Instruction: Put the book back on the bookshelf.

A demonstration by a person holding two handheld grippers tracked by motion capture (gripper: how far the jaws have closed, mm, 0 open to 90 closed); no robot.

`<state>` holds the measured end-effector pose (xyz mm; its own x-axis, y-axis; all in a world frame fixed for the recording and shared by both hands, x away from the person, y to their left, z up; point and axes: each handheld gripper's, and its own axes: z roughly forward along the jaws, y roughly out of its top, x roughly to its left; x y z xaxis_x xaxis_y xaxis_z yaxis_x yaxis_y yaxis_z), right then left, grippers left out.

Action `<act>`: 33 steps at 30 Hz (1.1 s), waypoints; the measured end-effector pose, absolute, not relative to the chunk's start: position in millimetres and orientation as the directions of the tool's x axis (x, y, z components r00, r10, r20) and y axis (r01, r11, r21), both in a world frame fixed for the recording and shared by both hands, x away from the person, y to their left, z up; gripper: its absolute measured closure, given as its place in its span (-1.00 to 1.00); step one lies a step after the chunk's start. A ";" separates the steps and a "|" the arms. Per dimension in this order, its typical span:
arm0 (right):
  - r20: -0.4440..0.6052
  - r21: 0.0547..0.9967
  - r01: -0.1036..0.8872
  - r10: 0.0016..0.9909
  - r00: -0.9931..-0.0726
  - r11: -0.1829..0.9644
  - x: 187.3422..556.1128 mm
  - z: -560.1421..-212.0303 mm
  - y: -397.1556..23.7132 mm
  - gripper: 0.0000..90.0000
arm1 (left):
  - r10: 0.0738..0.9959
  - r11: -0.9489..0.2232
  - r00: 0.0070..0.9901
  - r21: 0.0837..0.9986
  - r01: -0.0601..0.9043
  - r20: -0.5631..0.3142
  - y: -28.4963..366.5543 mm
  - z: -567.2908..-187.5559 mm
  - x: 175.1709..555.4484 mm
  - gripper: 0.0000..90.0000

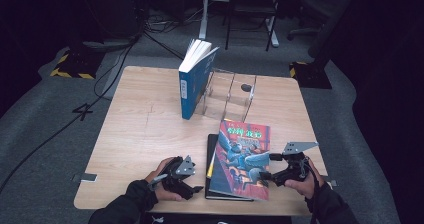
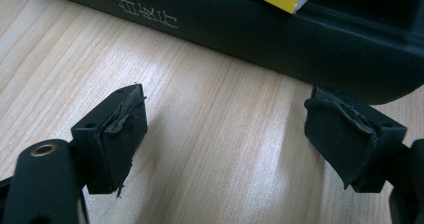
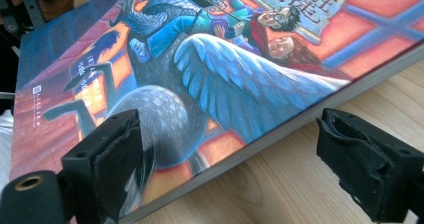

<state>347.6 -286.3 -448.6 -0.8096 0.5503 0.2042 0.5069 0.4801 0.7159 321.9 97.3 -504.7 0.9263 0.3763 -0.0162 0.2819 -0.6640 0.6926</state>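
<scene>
Right gripper [image 1: 266, 167] sits at the colourful book [image 1: 241, 158]'s right edge, jaws spread astride it, probably not pinching; left gripper [image 1: 197, 182] waits spread.

The place looks like a lab or recording studio set up in an office-type room. A light wooden table [image 1: 145, 134] stands on grey carpet [image 1: 45, 114] in dim surroundings, with black cables [image 1: 107, 79] trailing across the floor, yellow-and-black hazard tape [image 1: 70, 73] on stand bases, an office chair [image 1: 320, 9] and desk legs [image 1: 205, 14] behind.
</scene>
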 end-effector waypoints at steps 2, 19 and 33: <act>0.203 0.714 0.507 0.550 -0.810 0.483 348.4 -448.5 -285.2 -0.76 | 0.376 -0.664 0.926 0.693 0.282 -0.016 97.2 -504.6 322.0 -0.61; 0.121 0.748 0.428 0.530 -0.839 0.507 347.5 -438.9 -277.8 -0.63 | 0.370 -0.668 0.929 0.690 0.278 -0.015 97.2 -504.4 322.9 -0.62; 0.150 0.783 0.398 0.476 -0.867 0.478 370.2 -439.9 -257.0 -0.10 | 0.373 -0.666 0.928 0.691 0.281 -0.017 97.4 -504.4 325.0 -0.62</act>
<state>370.2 -257.0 -439.9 -0.8668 0.4755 0.1502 0.3979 0.4779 0.7831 325.0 97.4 -504.4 0.9278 0.3727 -0.0174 0.2807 -0.6664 0.6908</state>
